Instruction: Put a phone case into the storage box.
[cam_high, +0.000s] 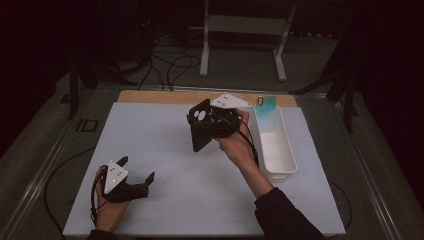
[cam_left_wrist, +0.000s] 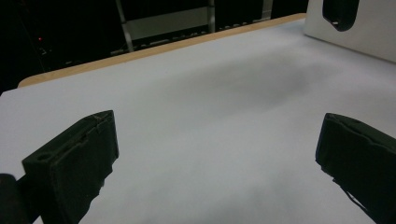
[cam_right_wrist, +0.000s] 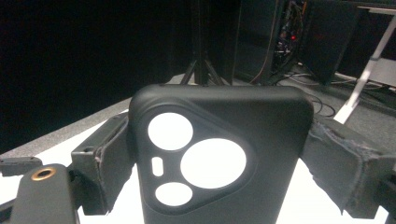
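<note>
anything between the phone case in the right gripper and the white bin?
Nothing visible. The right gripper holds the black phone case just left of the white bin, with open air between them. A teal item stands at the bin's far end.

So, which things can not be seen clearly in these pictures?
- Phone case in the right gripper view: its lower part is cut off by the bottom edge.
- Teal item at the white bin's far end, high view: too small and dim to identify.
- Bin's inside near that end: glare washes it out.
</note>
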